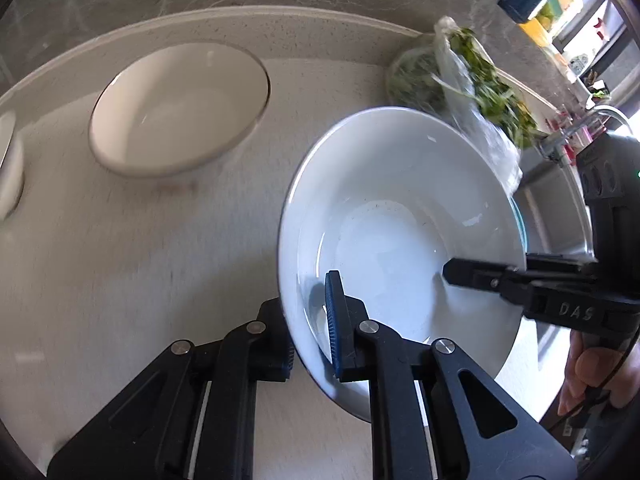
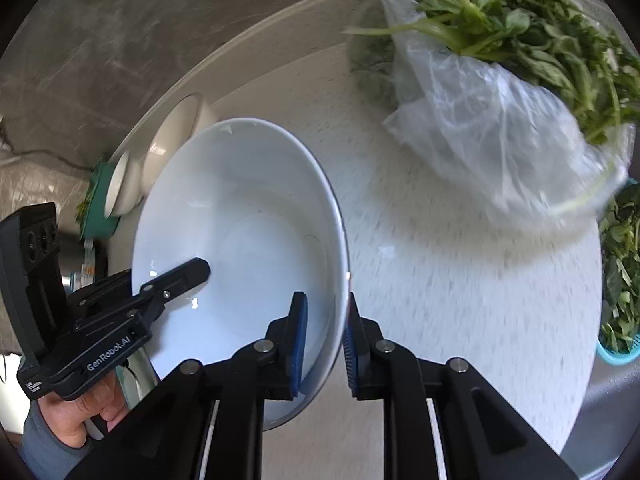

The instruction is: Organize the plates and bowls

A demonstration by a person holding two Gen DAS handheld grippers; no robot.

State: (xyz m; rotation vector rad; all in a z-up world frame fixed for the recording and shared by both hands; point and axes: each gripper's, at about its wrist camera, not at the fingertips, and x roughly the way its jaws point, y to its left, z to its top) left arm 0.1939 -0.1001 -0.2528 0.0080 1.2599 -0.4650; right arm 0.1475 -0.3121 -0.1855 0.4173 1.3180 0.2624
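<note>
A white bowl (image 1: 400, 240) is gripped at its rim from two sides. The left gripper (image 1: 310, 332) is closed on the near-left rim, one blue pad (image 1: 334, 320) inside the bowl and the other finger outside, under the wall. In the right wrist view the right gripper (image 2: 324, 336) is clamped on the opposite rim (image 2: 340, 264), a blue pad being pressed against the inner wall and the other against the outer. Each gripper is seen in the other's view, reaching over the rim into the bowl (image 2: 240, 240).

The bowl is held tilted over a pale counter (image 1: 140, 260); whether its base touches the surface cannot be told, since the underside is hidden. A second, cream bowl (image 1: 180, 108) is seen upright on the counter, well apart to the left near the back edge. Part of another white dish (image 1: 10, 160) is cut off at the far left of the left wrist view. In the right wrist view the cream bowl (image 2: 176, 136) is lined up with a smaller white bowl (image 2: 120, 188) beyond the gripped one.

A clear plastic bag of leafy greens (image 2: 500, 80) lies on the counter just behind the bowl. More greens are held in a teal basket (image 2: 620, 352) at the right edge. A hand (image 2: 92, 408) is seen around the left gripper's handle.
</note>
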